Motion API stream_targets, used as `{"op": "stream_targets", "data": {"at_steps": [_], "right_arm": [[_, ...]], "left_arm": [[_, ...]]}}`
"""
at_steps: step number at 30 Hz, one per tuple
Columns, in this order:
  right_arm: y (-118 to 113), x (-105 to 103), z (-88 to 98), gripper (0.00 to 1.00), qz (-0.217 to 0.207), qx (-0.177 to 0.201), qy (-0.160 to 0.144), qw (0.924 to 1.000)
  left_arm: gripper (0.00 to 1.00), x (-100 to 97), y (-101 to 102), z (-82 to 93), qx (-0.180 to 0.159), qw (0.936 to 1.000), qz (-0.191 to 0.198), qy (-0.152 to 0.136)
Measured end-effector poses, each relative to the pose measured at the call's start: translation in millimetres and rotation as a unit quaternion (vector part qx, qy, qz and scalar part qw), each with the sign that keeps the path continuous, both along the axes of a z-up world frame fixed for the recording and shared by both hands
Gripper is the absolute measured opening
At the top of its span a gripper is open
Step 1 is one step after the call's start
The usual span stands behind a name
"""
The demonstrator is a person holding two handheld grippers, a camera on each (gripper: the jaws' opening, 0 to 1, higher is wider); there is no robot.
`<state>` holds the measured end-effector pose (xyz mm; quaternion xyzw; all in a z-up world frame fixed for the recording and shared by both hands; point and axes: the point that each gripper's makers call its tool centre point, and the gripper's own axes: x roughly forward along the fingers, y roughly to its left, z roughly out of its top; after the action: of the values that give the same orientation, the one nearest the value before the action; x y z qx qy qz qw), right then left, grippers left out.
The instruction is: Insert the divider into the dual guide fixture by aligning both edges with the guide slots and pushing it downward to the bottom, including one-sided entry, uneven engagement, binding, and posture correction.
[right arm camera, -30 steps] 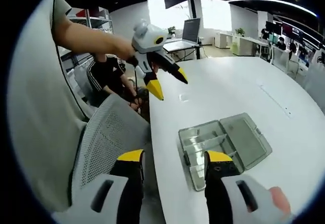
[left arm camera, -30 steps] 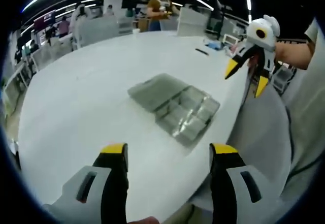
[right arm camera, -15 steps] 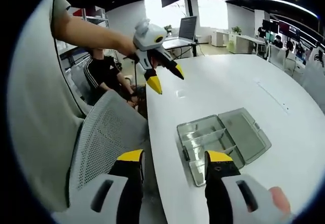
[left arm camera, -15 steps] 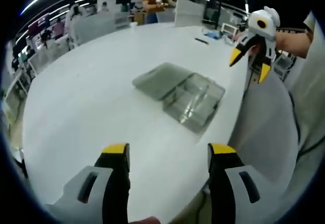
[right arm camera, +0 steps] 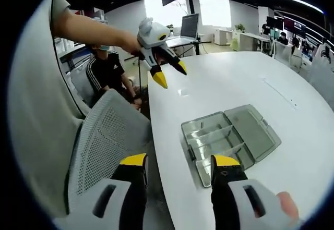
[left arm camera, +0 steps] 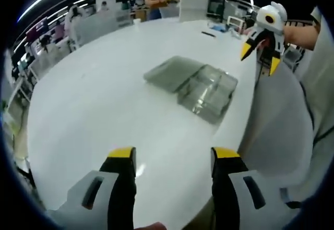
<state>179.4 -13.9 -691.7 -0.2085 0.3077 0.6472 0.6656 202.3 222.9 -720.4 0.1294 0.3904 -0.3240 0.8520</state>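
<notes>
A clear plastic box (left arm camera: pixel 194 86) lies with its lid swung flat on the white table (left arm camera: pixel 94 94). Its tray half is split by thin clear partitions (right arm camera: pixel 216 138); I cannot tell whether any of them is a loose divider. My left gripper (left arm camera: pixel 173 157) hangs open above the near table edge, holding nothing. My right gripper (right arm camera: pixel 180 161) is open too, with the box (right arm camera: pixel 229 141) just past its right jaw. Each gripper appears in the other's view, raised in the air beside the table: the right gripper (left arm camera: pixel 259 58) and the left gripper (right arm camera: pixel 170 73), both with jaws spread.
A grey mesh chair (right arm camera: pixel 104 141) stands against the table edge. A person in black (right arm camera: pixel 107 68) sits behind it. A laptop (right arm camera: pixel 188 26) stands at the far end of the table. Small items (left arm camera: pixel 216 31) lie near the far edge. Desks and people fill the background.
Both views have shifted slightly as the hands moved; the box sits a little farther off in the left gripper view. Both grippers stay open and hold nothing.
</notes>
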Motion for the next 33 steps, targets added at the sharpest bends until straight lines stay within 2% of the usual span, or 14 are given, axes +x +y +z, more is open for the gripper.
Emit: {"op": "stream_targets", "data": {"at_steps": [7, 12, 17, 23, 27, 33], "right_arm": [[-4, 1, -5.9, 0.45, -0.012, -0.004, 0.005, 0.9999], [-5, 3, -7.7, 0.45, -0.017, -0.006, 0.005, 0.9998], [-6, 6, -9.1, 0.45, -0.023, -0.008, 0.003, 0.9997], [-10, 9, -12.5, 0.44, -0.027, -0.018, -0.002, 0.9995], [-12, 10, -12.9, 0.44, -0.028, -0.022, -0.002, 0.9994], [-13, 10, -13.8, 0.44, -0.027, -0.027, -0.002, 0.9993]], "left_arm": [[0.53, 1.7, 6, -11.4, 0.012, 0.9999, -0.010, 0.002], [0.53, 2.0, 9, -19.1, 0.043, 0.9980, -0.045, 0.007], [0.51, 2.7, 11, -20.1, 0.058, 0.9961, -0.066, 0.008], [0.49, 0.8, 23, -33.2, 0.104, 0.9886, -0.108, 0.015], [0.47, -0.7, 31, -41.6, 0.120, 0.9855, -0.119, 0.019], [0.45, -2.7, 44, -52.5, 0.131, 0.9841, -0.117, 0.027]]}}
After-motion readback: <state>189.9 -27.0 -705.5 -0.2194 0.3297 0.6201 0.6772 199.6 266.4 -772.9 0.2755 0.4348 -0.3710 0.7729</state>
